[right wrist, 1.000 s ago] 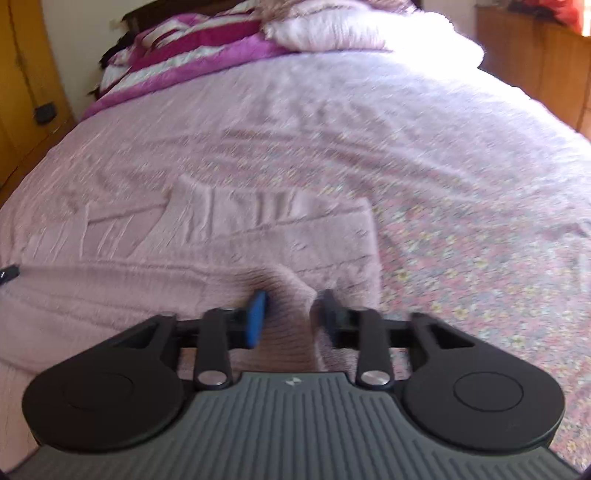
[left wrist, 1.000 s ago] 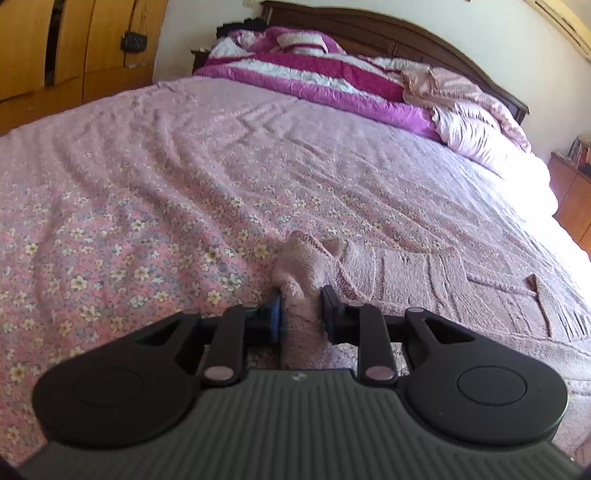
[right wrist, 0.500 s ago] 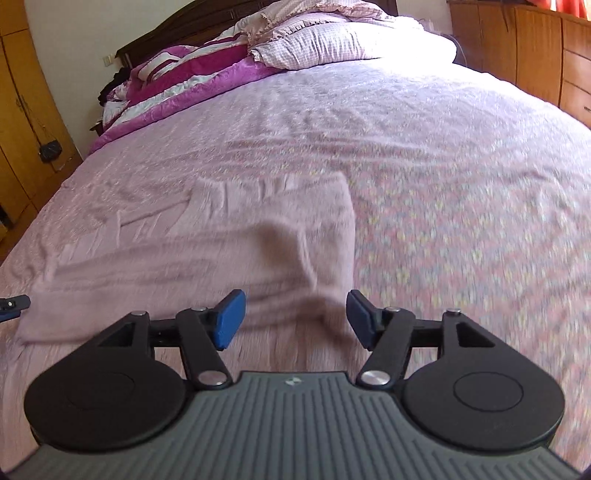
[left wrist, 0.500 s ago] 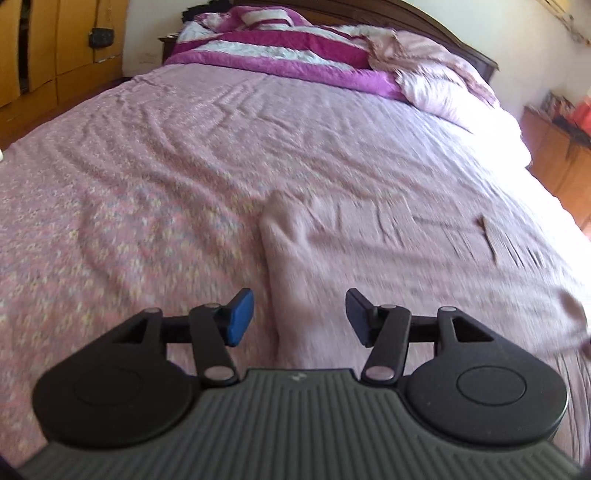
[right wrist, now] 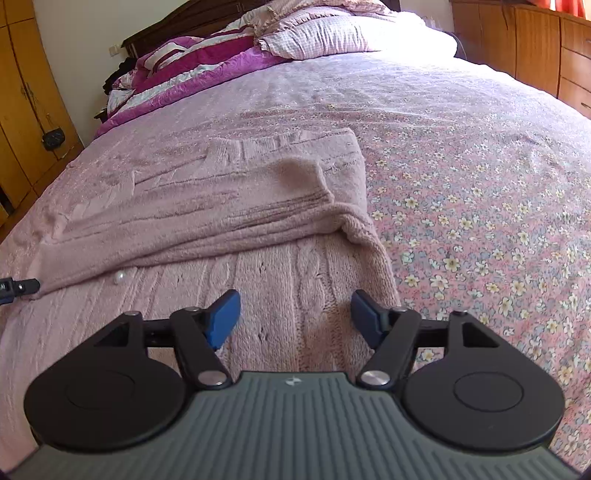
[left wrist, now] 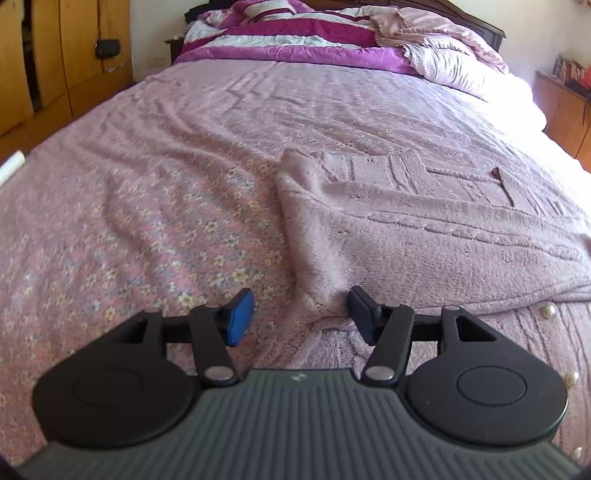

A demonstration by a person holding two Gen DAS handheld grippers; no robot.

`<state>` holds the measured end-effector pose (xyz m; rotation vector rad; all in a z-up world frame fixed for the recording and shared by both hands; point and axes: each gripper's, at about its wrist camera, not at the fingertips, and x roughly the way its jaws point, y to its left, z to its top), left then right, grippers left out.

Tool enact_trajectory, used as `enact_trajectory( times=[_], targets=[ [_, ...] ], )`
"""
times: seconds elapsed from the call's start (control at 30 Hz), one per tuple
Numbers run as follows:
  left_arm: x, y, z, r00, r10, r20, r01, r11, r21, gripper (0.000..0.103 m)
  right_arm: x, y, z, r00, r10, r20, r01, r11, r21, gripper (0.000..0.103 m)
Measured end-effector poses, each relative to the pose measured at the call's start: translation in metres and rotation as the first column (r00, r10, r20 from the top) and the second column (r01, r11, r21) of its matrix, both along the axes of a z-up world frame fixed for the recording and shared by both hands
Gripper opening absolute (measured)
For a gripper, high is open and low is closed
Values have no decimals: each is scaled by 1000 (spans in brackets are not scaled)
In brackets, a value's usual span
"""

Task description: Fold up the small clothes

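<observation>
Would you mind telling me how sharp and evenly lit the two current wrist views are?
Left wrist view: sharp on the pink sweater, fisheye-bowed bed edges, blown-out white glare at the far right bedding. Right wrist view: equally sharp, overexposed pillow by the window, soft shadow under the open hand-held gripper.

This is a bedroom in someone's home. A wide bed under a pink flowered bedspread fills the room, with a magenta striped quilt and a checked pillow heaped against the dark wooden headboard. Wooden wardrobe doors stand along one wall and a wooden dresser along the other.
</observation>
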<state>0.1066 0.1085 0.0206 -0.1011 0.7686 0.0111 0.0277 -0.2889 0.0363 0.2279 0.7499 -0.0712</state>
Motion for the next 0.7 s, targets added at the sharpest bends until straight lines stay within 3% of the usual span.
enact_trajectory(
  times=[0.3,0.4,0.7],
  targets=[
    [-23,-8,16,999,-19,-40,20,1000,11,62,-15,0,9,1000,-1,12,1,1000,28,77],
    [-35,-17,21,998,-46,-48,47,999,19,73,-22,0,13,1000,9,11,-9,1000,22,77],
    [-71,-45,27,989,-112,-93,118,992,55,73,-55,13,24,997,79,10,-78,996,-43,78]
  ],
)
